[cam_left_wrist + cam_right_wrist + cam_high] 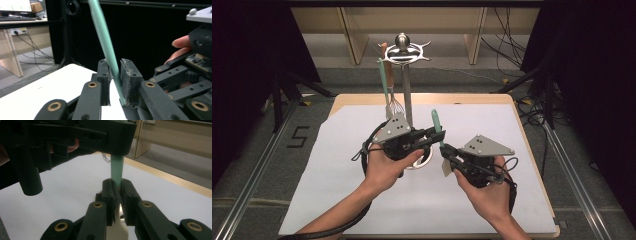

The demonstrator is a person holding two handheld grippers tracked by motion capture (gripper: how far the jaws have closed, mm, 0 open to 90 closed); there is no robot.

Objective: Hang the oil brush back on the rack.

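High view shows utensil stand (pixel 404 75) at 12 o'clock; both gripper views show left gripper (pixel 115 82) & right gripper (pixel 117 197) pinched narrow on green-handled spatula (pixel 438 127) betw. them.

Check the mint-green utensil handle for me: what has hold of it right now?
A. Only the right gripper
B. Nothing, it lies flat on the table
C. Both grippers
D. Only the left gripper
C: the left gripper has its fingers closed against the mint-green handle, and in the right gripper view the right gripper clamps the same handle lower down.
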